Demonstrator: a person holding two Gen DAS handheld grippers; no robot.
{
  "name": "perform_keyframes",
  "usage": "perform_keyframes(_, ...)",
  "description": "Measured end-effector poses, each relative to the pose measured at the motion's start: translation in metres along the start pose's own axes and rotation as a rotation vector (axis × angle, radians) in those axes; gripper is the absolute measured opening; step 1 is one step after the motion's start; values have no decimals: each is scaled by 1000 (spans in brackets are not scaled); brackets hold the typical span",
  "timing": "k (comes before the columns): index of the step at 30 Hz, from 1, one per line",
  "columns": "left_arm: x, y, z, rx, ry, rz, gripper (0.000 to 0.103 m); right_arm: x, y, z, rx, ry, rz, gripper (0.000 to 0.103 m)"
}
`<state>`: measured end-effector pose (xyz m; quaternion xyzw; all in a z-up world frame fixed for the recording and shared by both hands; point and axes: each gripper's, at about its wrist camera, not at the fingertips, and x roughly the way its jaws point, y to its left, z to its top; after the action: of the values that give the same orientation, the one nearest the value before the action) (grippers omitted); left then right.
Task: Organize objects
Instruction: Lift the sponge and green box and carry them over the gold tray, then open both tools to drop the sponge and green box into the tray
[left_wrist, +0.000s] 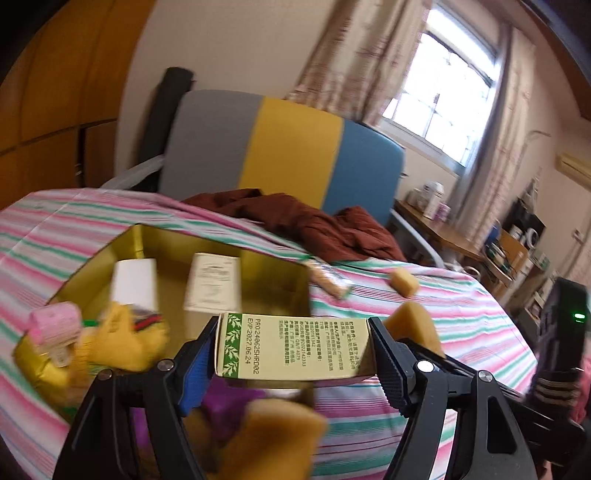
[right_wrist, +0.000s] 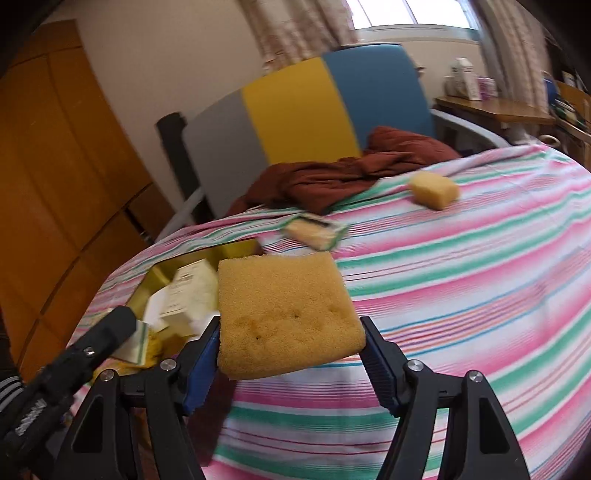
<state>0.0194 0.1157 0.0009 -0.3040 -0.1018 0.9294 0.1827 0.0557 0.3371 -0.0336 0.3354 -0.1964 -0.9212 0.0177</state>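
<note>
Left of the left gripper (left_wrist: 293, 347), and a little ahead of it, the gold tin (left_wrist: 99, 254) stands open on the striped sheet (left_wrist: 461, 317). It already holds two pale boxes (left_wrist: 212, 282), which seem to stand upright, and near its left corner lie a pink packet (left_wrist: 55, 325) and some yellow items (left_wrist: 125, 339); these are blurred, so I cannot say exactly what they are or whether they are inside the tin.

The left gripper pinches a green-and-cream box (left_wrist: 295, 347) across its short ends and holds it just in front of the near wall of the tin, above the sheet. I judge this box is going to the tin and is not yet put down.

To the right of this gripper comes the right gripper (right_wrist: 291, 350). It is pressed on the two sides of a flat yellow sponge (right_wrist: 284, 314) and carries it in the air. The tin lies ahead and to the left of it.

Farther ahead of the right gripper, a small green-edged pack (right_wrist: 314, 230) lies on the sheet, and to the right of that, near the brown cloth (right_wrist: 332, 177), a second sponge (right_wrist: 434, 190) lies alone.

So the task looks about half done: some things are in the tin, two are in the grippers, and at least the pack and the far sponge are left to collect.
</note>
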Motion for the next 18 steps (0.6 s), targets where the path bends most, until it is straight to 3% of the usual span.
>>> perform_keyframes(5, -1, 40, 0, -58, 18, 64, 77, 12, 43, -1, -75, 29, 45, 72)
perform_keyframes(9, 2, 69, -2, -92, 56, 118, 90, 22, 71, 1, -114, 48, 80, 73)
perform_keyframes(12, 0, 90, -4, -146, 76, 164, 92, 37, 90, 2, -147, 85, 83, 73)
perform_keyframes(18, -22, 125, -12, -281, 25, 219, 102, 61, 112, -1, -173, 161, 116, 78)
